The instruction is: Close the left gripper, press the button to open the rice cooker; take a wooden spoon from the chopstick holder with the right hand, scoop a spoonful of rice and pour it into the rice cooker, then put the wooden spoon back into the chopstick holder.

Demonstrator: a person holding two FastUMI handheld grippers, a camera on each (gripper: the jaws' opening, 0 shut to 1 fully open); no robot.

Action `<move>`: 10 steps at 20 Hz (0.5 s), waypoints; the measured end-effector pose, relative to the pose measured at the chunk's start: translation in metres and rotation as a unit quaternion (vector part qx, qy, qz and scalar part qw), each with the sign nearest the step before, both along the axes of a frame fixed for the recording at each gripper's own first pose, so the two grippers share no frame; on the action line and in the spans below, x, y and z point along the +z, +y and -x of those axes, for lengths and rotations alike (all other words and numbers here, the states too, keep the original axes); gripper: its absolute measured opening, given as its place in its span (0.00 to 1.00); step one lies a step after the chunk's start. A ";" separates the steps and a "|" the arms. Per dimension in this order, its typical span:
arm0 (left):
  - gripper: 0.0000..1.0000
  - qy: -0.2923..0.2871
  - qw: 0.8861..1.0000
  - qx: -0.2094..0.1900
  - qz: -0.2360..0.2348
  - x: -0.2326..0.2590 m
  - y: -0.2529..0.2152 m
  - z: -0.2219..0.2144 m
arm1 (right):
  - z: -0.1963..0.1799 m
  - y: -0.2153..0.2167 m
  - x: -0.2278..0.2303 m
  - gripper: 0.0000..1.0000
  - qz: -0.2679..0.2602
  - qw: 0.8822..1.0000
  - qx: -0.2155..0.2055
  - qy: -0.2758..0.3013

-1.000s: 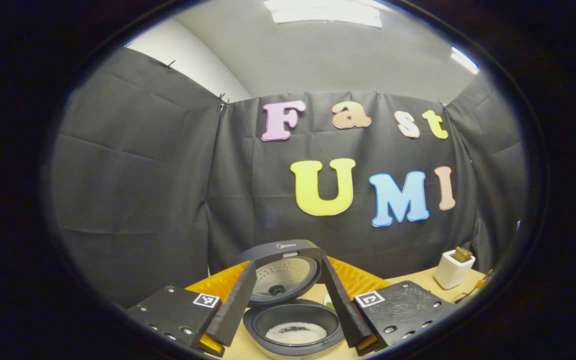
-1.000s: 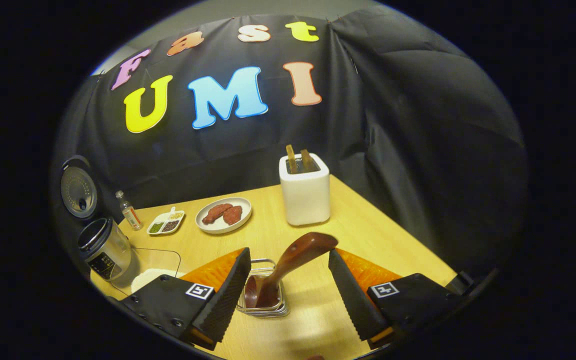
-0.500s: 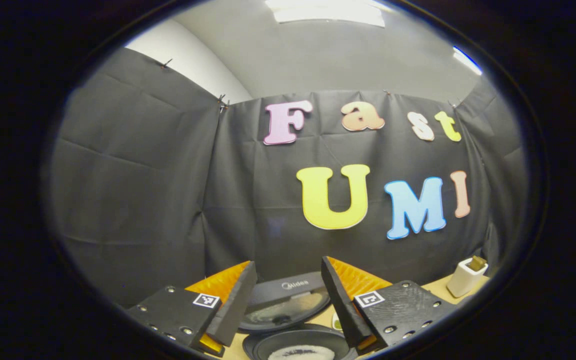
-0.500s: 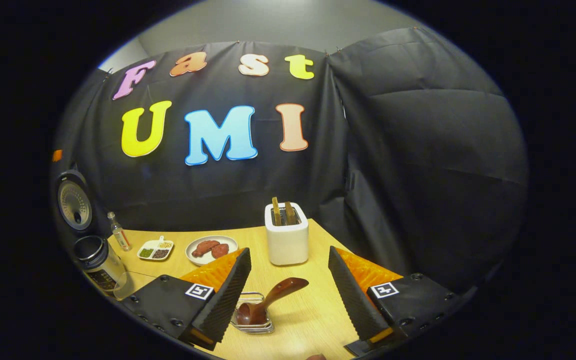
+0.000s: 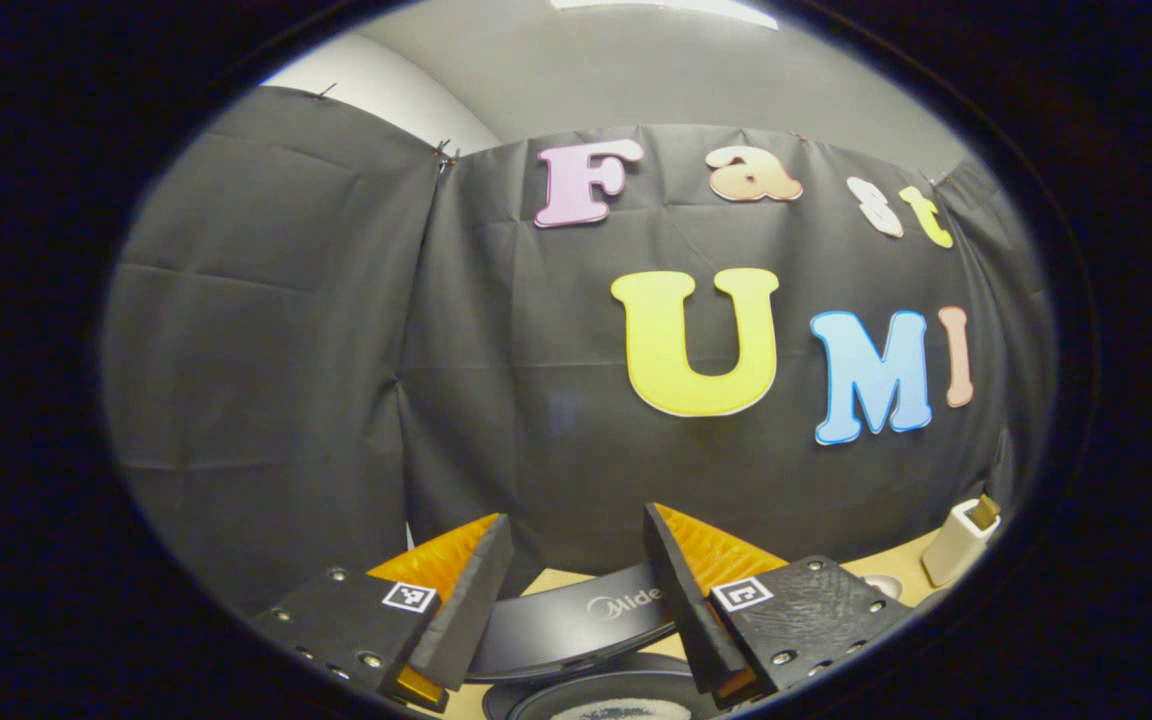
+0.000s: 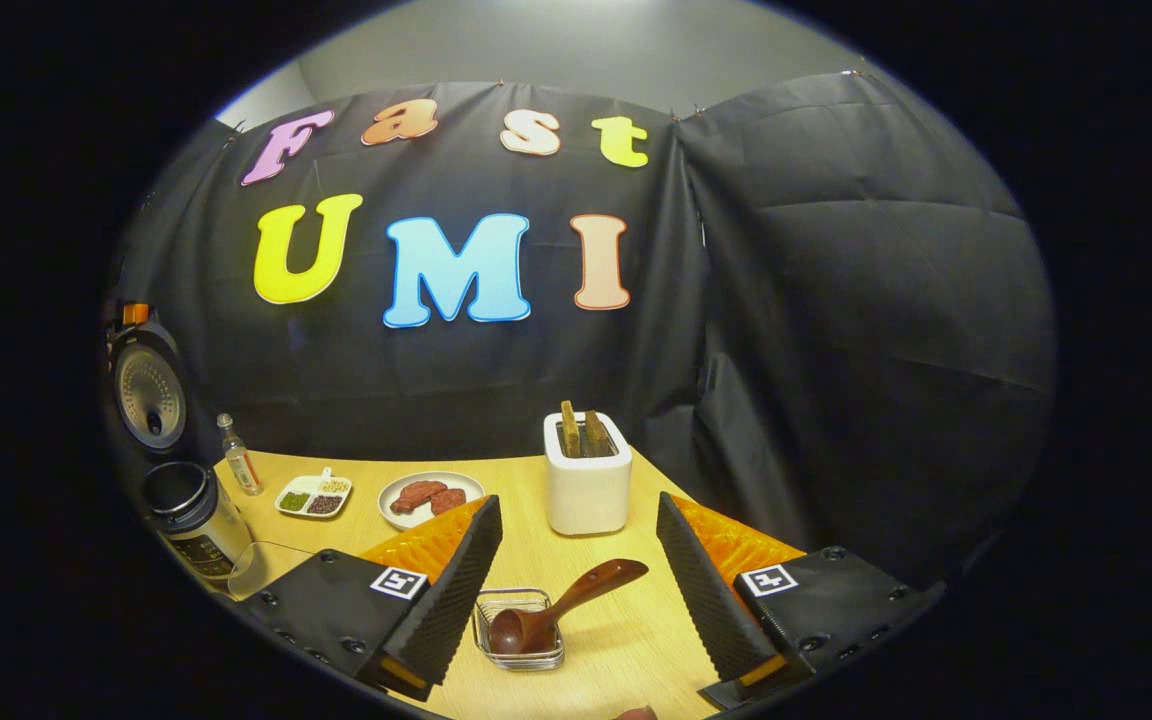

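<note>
Booth wall (image 6: 836,330): black cloth, creased, hung in panels that meet at the corners, pinned along the top edge. Upper room wall (image 5: 656,70): plain grey above the cloth; a white section (image 5: 386,95) at the left. Ceiling light (image 5: 666,6): bright strip, at the top edge. Table (image 6: 626,640): light wood grain top, set against the cloth.

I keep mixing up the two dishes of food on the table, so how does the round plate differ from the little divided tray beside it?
The round plate is one open circle; the divided tray is squarish and split into compartments. The plate holds a few large reddish-brown pieces; the tray holds small heaps, green, dark and pale. The plate looks the larger and lies nearer the white holder; the tray lies nearer the small bottle. Both are white, shallow, and rest flat on the wooden table.
</note>
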State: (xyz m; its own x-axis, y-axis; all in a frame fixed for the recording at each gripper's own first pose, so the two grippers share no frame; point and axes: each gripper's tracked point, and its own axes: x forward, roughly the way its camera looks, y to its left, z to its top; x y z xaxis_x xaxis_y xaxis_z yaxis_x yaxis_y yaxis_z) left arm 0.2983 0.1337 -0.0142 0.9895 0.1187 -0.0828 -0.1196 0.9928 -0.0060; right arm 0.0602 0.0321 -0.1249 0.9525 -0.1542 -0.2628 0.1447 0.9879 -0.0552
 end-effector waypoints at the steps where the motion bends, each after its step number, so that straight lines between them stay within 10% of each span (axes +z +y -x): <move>1: 0.83 0.008 1.000 0.002 0.002 -0.003 -0.002 0.001 | -0.002 0.003 0.000 0.98 0.002 1.000 0.005 0.000; 10: 0.84 0.021 1.000 -0.004 0.018 -0.019 -0.028 0.052 | -0.010 0.011 0.007 0.98 0.000 0.998 0.059 -0.003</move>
